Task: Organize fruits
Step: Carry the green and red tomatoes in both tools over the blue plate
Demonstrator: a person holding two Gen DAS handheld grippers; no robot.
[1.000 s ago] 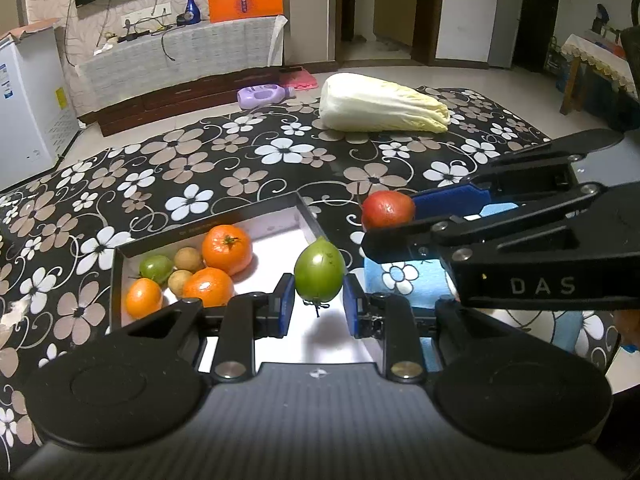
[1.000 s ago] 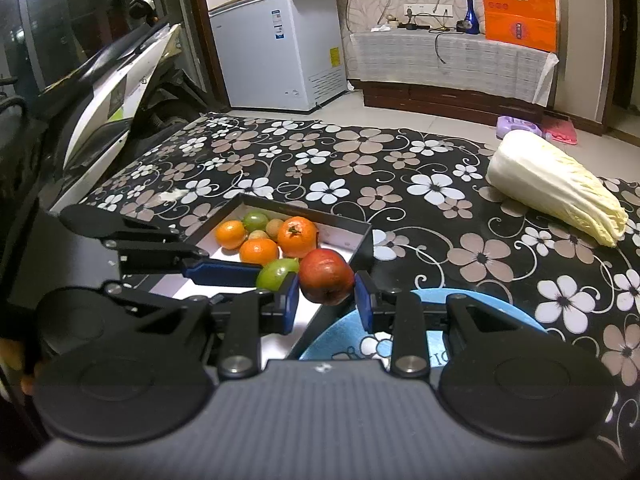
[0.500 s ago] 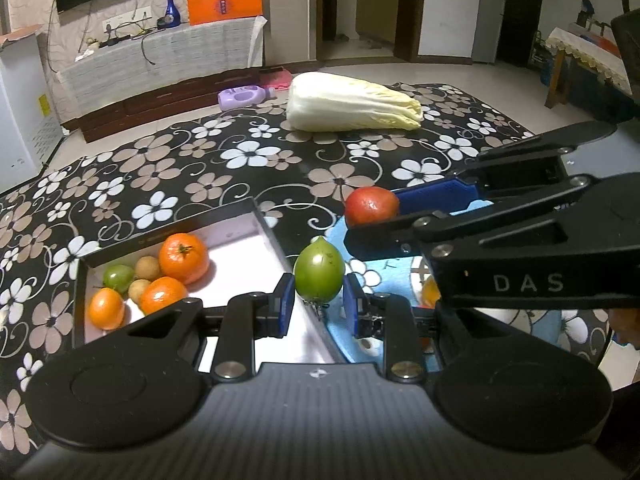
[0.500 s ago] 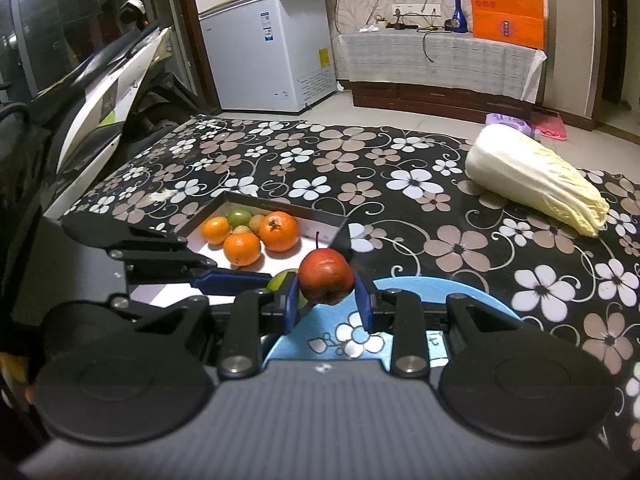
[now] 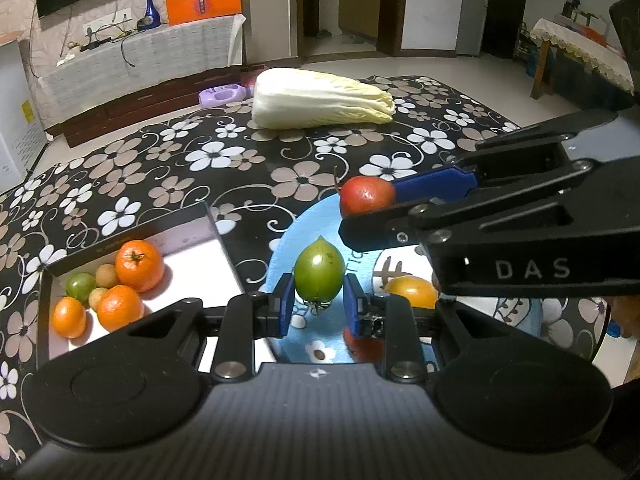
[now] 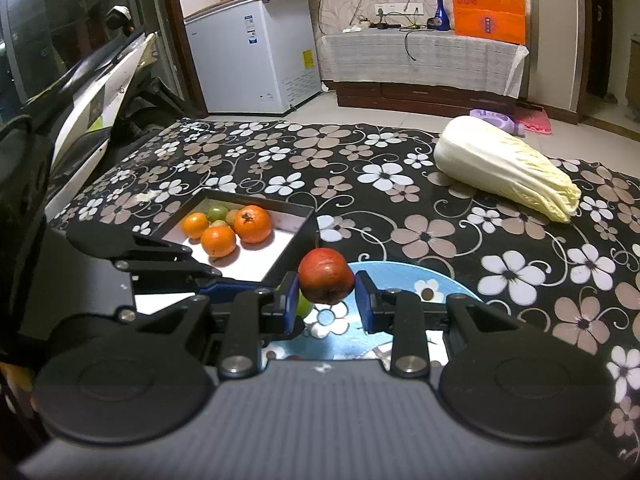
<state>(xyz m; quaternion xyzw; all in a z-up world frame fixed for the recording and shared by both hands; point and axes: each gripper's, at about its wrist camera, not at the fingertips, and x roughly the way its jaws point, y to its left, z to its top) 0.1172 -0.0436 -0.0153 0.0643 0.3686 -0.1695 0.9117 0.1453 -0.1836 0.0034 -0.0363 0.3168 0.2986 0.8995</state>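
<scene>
Surface: your floral black cloth (image 5: 224, 160) carries a cabbage (image 5: 320, 100) far beyond your fingers.
Left gripper (image 5: 319, 304): you clamp the green fruit (image 5: 319, 274) above the blue plate (image 5: 288, 248).
Right gripper (image 6: 327, 300): you clamp the red fruit (image 6: 326, 276) over that plate's edge.
Box (image 5: 216, 220): oranges (image 5: 138, 266) lie left of your fingers.

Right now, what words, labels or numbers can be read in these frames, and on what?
"DAS": right gripper body, seen from the left wrist.
Orange box: print too small.
White freezer stickers: blurred.
Blue plate: lettering mostly hidden, unreadable.
</scene>
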